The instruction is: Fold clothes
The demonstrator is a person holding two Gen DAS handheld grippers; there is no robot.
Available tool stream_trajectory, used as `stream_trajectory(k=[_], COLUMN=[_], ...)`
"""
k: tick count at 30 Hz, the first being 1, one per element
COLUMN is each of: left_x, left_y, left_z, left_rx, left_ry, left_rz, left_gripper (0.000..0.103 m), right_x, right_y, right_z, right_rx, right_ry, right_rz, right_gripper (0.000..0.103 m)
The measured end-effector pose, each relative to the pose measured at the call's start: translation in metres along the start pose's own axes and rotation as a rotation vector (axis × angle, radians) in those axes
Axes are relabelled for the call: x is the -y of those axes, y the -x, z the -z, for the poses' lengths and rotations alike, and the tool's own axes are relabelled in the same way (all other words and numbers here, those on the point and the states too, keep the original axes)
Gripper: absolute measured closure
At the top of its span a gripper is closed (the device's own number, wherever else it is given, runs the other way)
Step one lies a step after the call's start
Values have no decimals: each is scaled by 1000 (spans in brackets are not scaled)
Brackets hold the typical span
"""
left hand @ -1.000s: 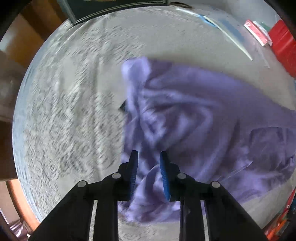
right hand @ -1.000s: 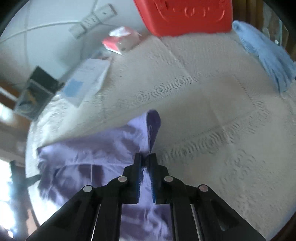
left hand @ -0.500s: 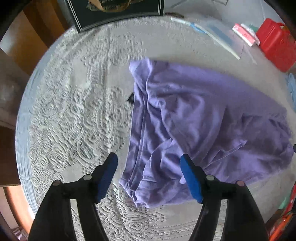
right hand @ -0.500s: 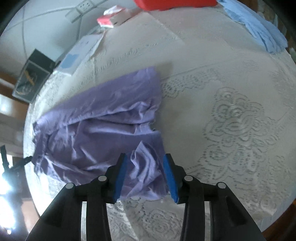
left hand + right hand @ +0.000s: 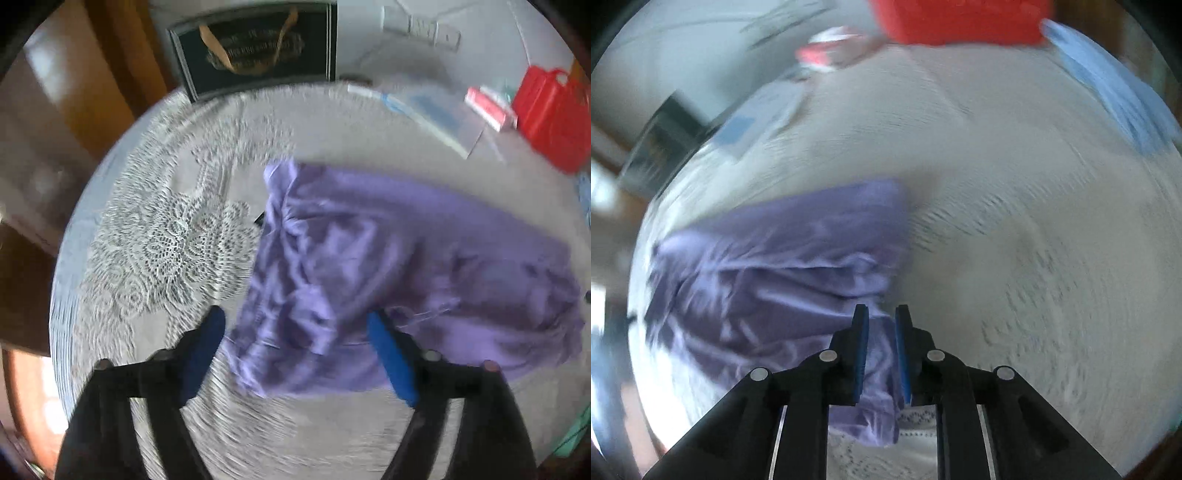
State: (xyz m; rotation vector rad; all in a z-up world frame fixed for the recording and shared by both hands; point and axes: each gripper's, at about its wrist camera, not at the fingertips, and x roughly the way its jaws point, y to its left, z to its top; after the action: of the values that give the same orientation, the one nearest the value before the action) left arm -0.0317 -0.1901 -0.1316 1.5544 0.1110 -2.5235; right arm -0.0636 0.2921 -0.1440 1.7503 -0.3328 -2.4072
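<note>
On the lace tablecloth (image 5: 166, 240), a purple garment (image 5: 388, 277) lies rumpled.

— What is blurred or cut off?
— The red box (image 5: 960, 18) is cropped by the top edge; lettering on the dark box (image 5: 258, 55) is smeared unreadable.
— And the right gripper (image 5: 881, 350)?
— The purple cloth (image 5: 783, 266) sits between its jaws; contact cannot be judged.

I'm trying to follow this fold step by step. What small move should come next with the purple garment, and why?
Probably close the left tongs on the purple garment's near edge. They stand wide open with crumpled fabric between the pads, while the right tongs already sit nearly closed around a fold of its other end. With both ends held, the cloth could be lifted and straightened on the lace tablecloth.
</note>
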Motion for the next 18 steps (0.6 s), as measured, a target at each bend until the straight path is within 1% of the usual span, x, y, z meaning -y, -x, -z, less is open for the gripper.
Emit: stream_trajectory(k=[2,4,6,7,9,11,12,15,18], left_x=[26,54,94,110,135,160,172,207,246], left_y=[14,27,42,47,49,48,48,40,29], left_z=[5,17,35,43,56,68,73,84,91], left_rx=[18,27,36,30,5,-31,-46,-102,-143], left_ry=[66,129,181,210,260,298,320,373,383], left_rz=[0,-24,-60,-68,-47,-35,-20,28,69], left_gripper=[22,22,22,22,22,22,22,22,22], right_x=[-3,-3,-1,1,7,8,10,16,23], right_y=[-2,-1,4,7,18,20,21,18,12], right_z=[-16,-31,-42,-46,-47,-49,-50,-52,-56], right_rx=[-24,-35,-42,-44,-60,-77,-86,-109,-126], right_ry=[126,248,360,412,504,570,600,645,670], right_rz=[-54,-103,-140,-154,-171,-179,-183,-183,-179], right_gripper=[88,88,88,88,84,64,61,61,61])
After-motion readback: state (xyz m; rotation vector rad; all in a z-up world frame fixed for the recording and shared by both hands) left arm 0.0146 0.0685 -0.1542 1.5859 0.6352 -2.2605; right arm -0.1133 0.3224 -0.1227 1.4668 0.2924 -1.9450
